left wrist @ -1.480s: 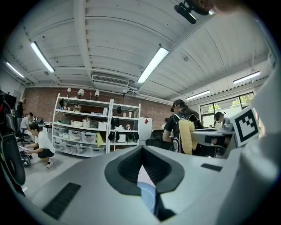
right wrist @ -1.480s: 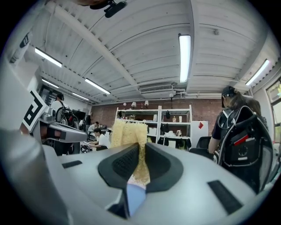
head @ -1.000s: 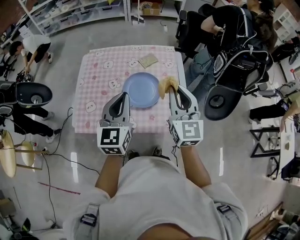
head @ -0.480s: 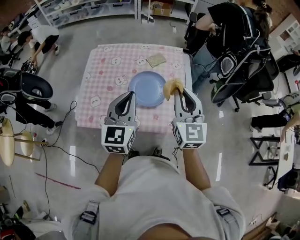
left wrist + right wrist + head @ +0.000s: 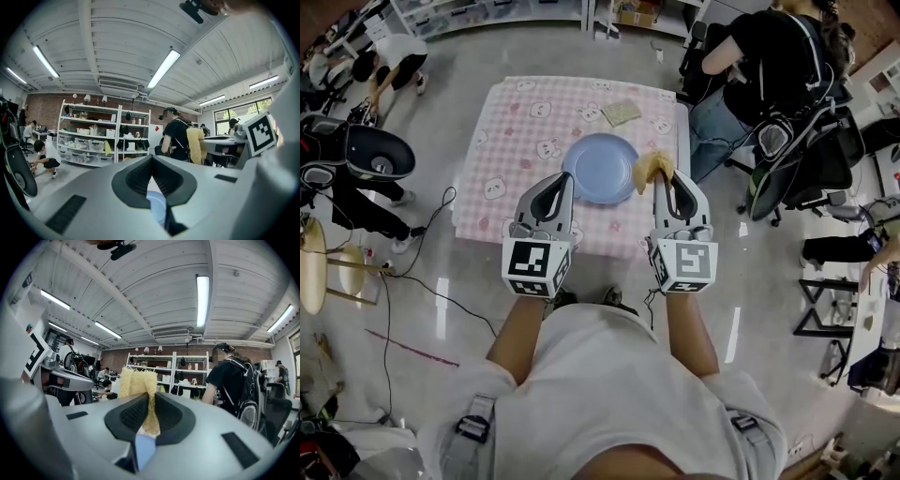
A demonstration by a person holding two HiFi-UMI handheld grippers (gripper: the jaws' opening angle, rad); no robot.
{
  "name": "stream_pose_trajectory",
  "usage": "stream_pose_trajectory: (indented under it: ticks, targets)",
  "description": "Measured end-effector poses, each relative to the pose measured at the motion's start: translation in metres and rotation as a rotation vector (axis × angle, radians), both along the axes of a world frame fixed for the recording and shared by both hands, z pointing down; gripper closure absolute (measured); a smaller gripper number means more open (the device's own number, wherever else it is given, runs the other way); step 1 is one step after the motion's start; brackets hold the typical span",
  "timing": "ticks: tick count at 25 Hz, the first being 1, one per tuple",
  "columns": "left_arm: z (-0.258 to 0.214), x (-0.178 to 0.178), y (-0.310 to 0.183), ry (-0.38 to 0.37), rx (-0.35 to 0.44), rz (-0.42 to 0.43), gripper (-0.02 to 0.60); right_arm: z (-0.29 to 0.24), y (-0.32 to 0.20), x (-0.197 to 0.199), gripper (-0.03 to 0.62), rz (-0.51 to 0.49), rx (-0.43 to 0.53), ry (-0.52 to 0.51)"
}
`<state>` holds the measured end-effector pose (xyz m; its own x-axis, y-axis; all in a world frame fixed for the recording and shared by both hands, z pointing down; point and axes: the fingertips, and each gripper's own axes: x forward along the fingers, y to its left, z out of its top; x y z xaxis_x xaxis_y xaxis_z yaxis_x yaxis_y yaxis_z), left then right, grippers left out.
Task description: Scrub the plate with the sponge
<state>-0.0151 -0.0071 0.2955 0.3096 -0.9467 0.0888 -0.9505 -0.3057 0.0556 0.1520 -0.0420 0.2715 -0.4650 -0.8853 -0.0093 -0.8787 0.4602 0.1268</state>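
A round blue plate (image 5: 602, 169) lies on the table's pink checked cloth (image 5: 511, 159), near its front edge. My right gripper (image 5: 661, 178) is shut on a yellow sponge (image 5: 652, 166), which it holds just off the plate's right rim. In the right gripper view the sponge (image 5: 136, 383) sticks up out of my right gripper (image 5: 150, 399), with the plate (image 5: 144, 448) below. My left gripper (image 5: 566, 178) is shut and empty over the plate's left rim. In the left gripper view the plate (image 5: 157, 206) shows below that gripper (image 5: 151, 161).
A flat beige-green pad (image 5: 622, 113) lies at the table's far side. A person in black (image 5: 750, 56) sits close to the table's right edge among office chairs (image 5: 797, 141). Shelves (image 5: 487, 11) stand beyond, with a stool (image 5: 375, 150) and floor cables (image 5: 412, 281) on the left.
The head camera has shifted, so the table sits a little higher and further right in the picture. Both grippers keep their places by the plate, and the sponge stays clamped.
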Motion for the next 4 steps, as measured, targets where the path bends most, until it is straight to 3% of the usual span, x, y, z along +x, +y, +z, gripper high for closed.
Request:
stream_pose_trajectory:
  ticks: [4]
  targets:
    - [0.0004,0.0017,-0.0004,-0.005,0.000,0.005,0.571,-0.0005,0.0006,-0.0021,0.551,-0.004,0.004,0.002]
